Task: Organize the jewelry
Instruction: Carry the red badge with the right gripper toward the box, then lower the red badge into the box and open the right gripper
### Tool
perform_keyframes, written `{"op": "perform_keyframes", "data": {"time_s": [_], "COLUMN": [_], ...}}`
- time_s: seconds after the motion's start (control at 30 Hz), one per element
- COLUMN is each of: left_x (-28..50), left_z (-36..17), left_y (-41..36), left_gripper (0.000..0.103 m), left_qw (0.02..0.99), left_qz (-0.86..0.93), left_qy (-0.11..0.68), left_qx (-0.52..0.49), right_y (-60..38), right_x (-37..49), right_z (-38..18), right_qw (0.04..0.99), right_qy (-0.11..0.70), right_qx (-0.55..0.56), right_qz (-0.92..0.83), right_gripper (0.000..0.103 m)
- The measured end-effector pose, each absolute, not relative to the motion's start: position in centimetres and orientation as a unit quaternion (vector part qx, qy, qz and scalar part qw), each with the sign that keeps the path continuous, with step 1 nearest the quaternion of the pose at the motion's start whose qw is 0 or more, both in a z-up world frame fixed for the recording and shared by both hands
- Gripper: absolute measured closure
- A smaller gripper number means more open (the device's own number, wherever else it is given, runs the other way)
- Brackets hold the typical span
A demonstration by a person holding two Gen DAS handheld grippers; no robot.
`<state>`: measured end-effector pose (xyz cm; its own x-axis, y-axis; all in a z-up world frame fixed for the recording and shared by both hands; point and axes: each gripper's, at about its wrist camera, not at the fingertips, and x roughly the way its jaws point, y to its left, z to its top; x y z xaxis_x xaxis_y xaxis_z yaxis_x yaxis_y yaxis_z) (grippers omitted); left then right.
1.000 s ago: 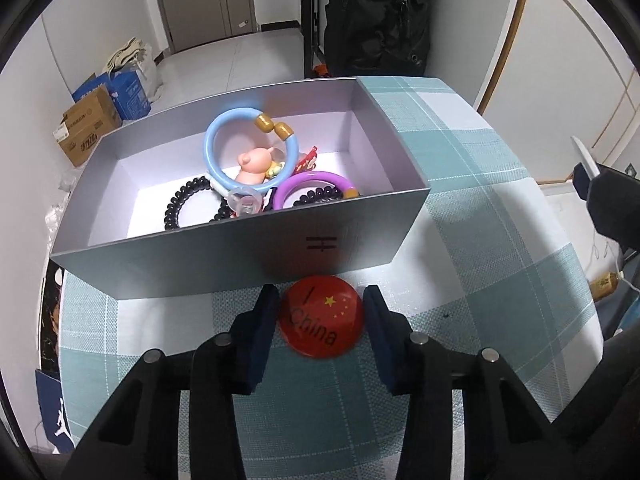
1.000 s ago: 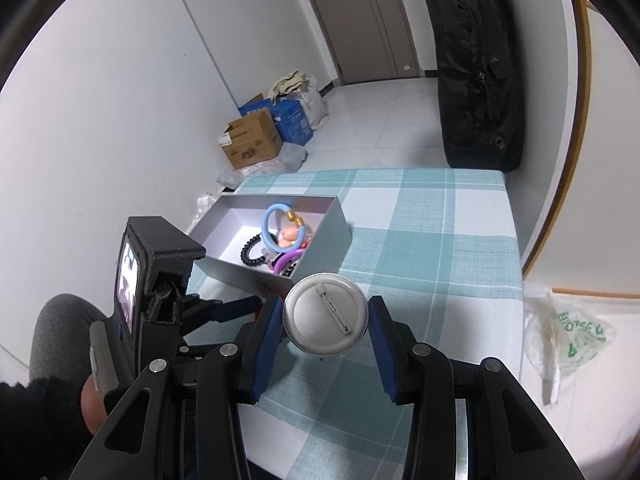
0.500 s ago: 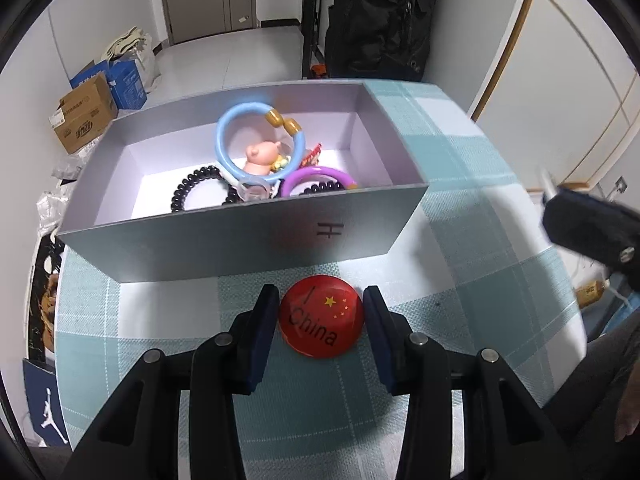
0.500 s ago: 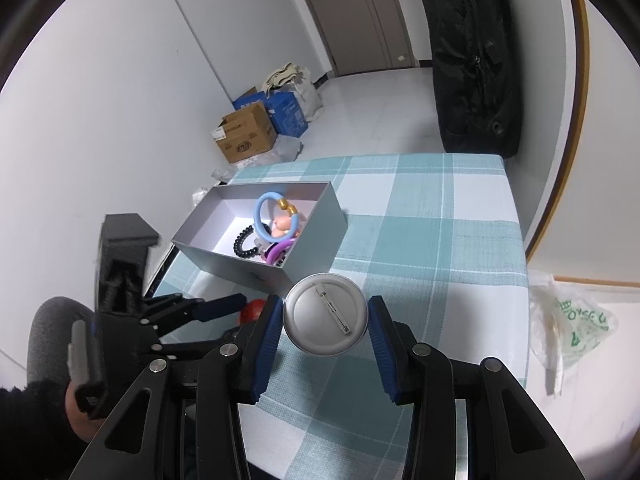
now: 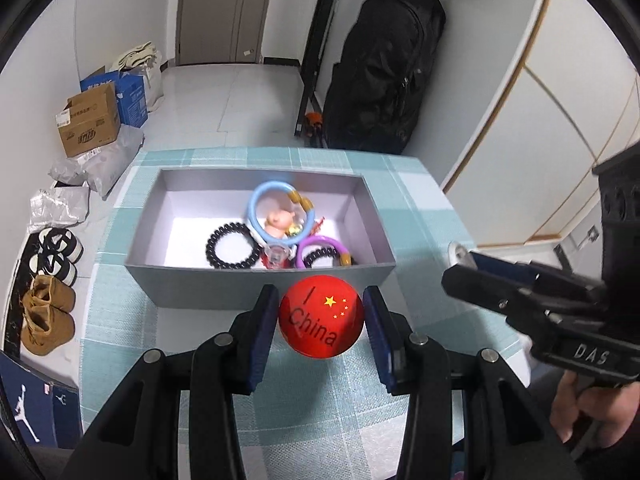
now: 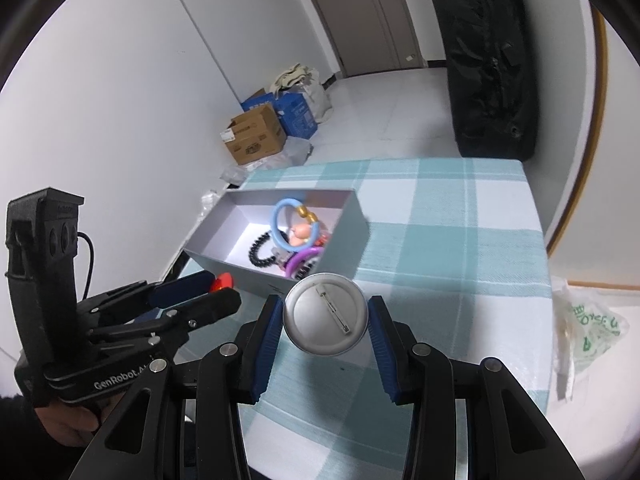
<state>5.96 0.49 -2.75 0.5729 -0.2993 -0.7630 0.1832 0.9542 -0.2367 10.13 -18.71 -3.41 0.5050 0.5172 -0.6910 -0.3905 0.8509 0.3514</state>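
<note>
— So, what does the left gripper (image 5: 321,322) hold?
— A red badge (image 5: 321,317), pinched edge to edge between its blue pads, just before the near wall of the grey box (image 5: 260,284).
— And the right gripper (image 6: 326,325)?
— Clamped on a silver badge (image 6: 326,319) — pin side up, near the box's corner.
— Where's the box?
— Toward the far left corner of the checked table (image 6: 460,240); inside lie a blue ring (image 5: 279,210), a black beaded bracelet (image 5: 233,250) and a purple ring (image 5: 322,250).
</note>
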Motion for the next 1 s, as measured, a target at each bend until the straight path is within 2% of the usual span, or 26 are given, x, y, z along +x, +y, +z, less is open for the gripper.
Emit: {"op": "perform_keyframes", "data": {"time_s": [0.5,1.0], "left_x": [8.2,12.3], "left_z": [-1.6,-2.6], "left_y": [3.9,4.6], "left_gripper": [0.065,0.065], "left_qw": [0.874,0.869], "left_qz": [-0.142,-0.132], "left_qy": [0.441,0.455], "left_qx": [-0.149,-0.144], "right_y": [-15.5,-14.1], "right_x": [12.6,17.2], "right_z": [-1.7,-2.3], "right_qw": [0.861,0.851], "right_qy": [0.396,0.409], "right_qx": [0.096,0.11], "right_qz": [0.305,0.311], "right_gripper": [0.061,0.061]}}
